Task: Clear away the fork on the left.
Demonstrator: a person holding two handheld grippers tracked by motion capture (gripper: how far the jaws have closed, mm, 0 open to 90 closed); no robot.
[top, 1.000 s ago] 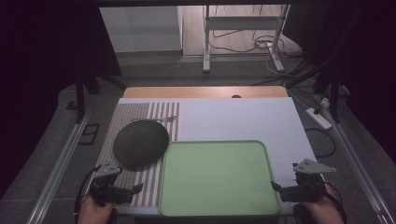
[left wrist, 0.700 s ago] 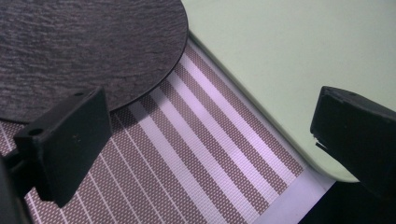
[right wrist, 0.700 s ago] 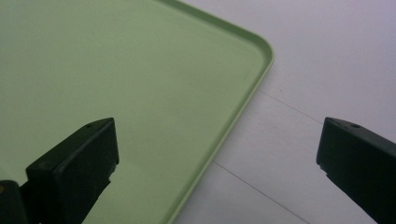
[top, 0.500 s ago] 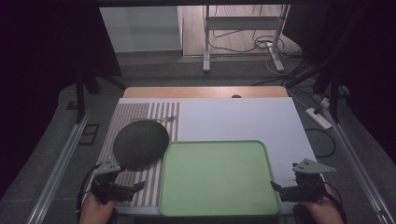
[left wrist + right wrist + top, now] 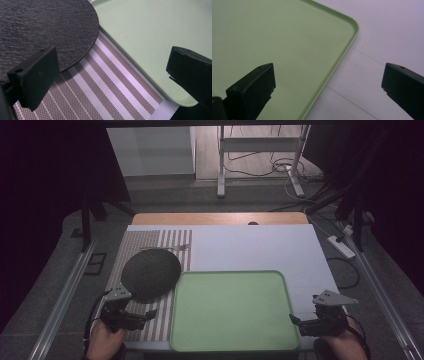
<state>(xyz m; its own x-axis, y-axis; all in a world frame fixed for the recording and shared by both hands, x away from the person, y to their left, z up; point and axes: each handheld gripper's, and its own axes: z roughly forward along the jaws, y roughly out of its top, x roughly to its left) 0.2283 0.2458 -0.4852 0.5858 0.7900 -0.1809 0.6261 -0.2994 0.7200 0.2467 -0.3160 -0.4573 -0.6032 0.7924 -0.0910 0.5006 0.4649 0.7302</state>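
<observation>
We see a pale green tray point(image 5: 230, 310), rectangular with rounded corners and a low raised rim, lying flat and empty at the near edge of the table. Just to its left a round, dark, slate-textured plate point(image 5: 150, 273) lies flat on a brown-and-white striped placemat point(image 5: 155, 242), its right edge almost touching the tray's far-left corner.

There was one green tray point(image 5: 230, 310), one dark round plate point(image 5: 150, 272), one striped mat point(image 5: 150, 245) and one fork point(image 5: 172, 248). There were two hand-held grippers, left point(image 5: 145, 314) and right point(image 5: 296, 321).
</observation>
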